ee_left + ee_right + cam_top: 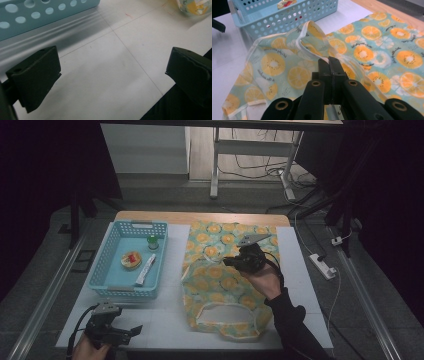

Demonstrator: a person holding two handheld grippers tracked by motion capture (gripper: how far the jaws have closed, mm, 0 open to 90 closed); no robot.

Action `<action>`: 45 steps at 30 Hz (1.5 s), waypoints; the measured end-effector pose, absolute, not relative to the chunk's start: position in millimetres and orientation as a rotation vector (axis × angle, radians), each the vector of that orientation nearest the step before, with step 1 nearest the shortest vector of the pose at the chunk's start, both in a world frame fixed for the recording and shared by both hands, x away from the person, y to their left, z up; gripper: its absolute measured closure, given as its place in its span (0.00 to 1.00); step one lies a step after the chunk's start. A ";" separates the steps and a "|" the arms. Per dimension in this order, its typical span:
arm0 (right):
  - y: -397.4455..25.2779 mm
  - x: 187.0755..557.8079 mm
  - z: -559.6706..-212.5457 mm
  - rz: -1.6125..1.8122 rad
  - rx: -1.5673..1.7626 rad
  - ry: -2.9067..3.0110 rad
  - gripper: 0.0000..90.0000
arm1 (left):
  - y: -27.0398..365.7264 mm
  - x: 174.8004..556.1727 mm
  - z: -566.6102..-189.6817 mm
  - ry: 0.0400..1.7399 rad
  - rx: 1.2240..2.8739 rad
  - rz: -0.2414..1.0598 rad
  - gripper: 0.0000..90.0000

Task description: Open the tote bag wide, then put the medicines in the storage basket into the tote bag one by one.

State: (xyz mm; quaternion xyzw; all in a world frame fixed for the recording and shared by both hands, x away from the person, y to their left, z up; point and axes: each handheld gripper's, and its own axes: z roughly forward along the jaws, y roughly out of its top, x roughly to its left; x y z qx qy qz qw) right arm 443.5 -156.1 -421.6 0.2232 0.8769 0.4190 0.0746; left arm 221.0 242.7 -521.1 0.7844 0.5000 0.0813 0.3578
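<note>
Right gripper (329, 61) fingers pinch the bag (367, 53), seemingly its edge.

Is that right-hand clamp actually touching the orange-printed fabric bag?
Touching. In the right gripper view, the right gripper has its black fingers shut on a raised fold of the pale green, orange-slice-printed fabric bag.

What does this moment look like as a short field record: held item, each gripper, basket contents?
held item: citrus-print bag, lifted at its edge
right gripper: shut on the bag's fabric
left gripper: open, holding nothing, over the white table
basket: blue, left of the bag; holds a round snack, a tube, a small bottle
</note>
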 end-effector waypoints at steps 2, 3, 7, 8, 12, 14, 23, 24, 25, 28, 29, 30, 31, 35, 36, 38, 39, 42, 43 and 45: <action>-155.5 444.6 -418.1 1.261 0.668 2.619 1.00 | 242.8 221.0 -521.1 1.290 2.024 0.210 0.00; -155.4 445.2 -416.3 1.263 0.664 2.617 1.00 | 242.8 221.0 -521.2 1.290 2.024 0.209 0.00; -154.0 447.1 -409.6 1.272 0.664 2.611 1.00 | 242.8 221.0 -521.2 1.291 2.023 0.210 0.00; -153.4 447.5 -407.9 1.272 0.667 2.611 1.00 | 242.8 221.0 -521.3 1.291 2.022 0.210 0.00; -150.5 451.0 -402.7 1.291 0.675 2.624 1.00 | 242.9 221.2 -521.2 1.291 2.024 0.208 0.00; -148.8 452.6 -400.8 1.302 0.683 2.629 1.00 | 242.9 221.2 -521.3 1.292 2.022 0.209 0.00; -145.2 454.3 -394.7 1.342 0.680 2.594 1.00 | 243.4 221.8 -521.6 1.293 2.022 0.205 0.00; -145.5 454.6 -394.9 1.346 0.683 2.587 1.00 | 243.4 221.9 -521.6 1.293 2.022 0.204 0.00; -146.1 455.1 -395.1 1.349 0.683 2.585 1.00 | 243.4 221.9 -521.7 1.293 2.022 0.203 0.00; -147.4 456.0 -395.7 1.357 0.688 2.576 1.00 | 243.6 222.0 -521.7 1.295 2.020 0.202 0.00; -147.6 456.0 -395.9 1.356 0.686 2.574 1.00 | 243.8 222.0 -521.7 1.298 2.018 0.201 0.00; -147.7 455.9 -396.1 1.354 0.685 2.573 1.00 | 243.9 222.0 -521.6 1.301 2.015 0.201 0.00; -147.9 455.8 -396.4 1.353 0.682 2.572 1.00 | 244.2 221.9 -521.6 1.304 2.012 0.201 0.00; -148.7 455.2 -398.1 1.345 0.674 2.575 1.00 | 245.4 222.1 -521.6 1.322 1.998 0.202 0.00; -148.6 455.1 -398.7 1.344 0.673 2.575 1.00 | 245.6 222.2 -521.8 1.326 1.996 0.205 0.00; -148.9 455.0 -399.8 1.346 0.651 2.580 1.00 | 246.3 222.1 -521.6 1.332 1.990 0.208 0.00; -148.8 455.1 -400.5 1.347 0.649 2.581 1.00 | 246.6 222.0 -521.4 1.335 1.987 0.208 0.00; -148.5 455.4 -402.0 1.346 0.650 2.585 1.00 | 246.7 222.4 -521.3 1.336 1.987 0.205 0.00; -148.4 455.4 -402.3 1.344 0.647 2.584 1.00 | 246.6 222.7 -521.4 1.336 1.987 0.203 0.00; -148.3 454.8 -402.4 1.342 0.646 2.584 1.00 | 246.1 223.0 -521.4 1.335 1.988 0.200 0.00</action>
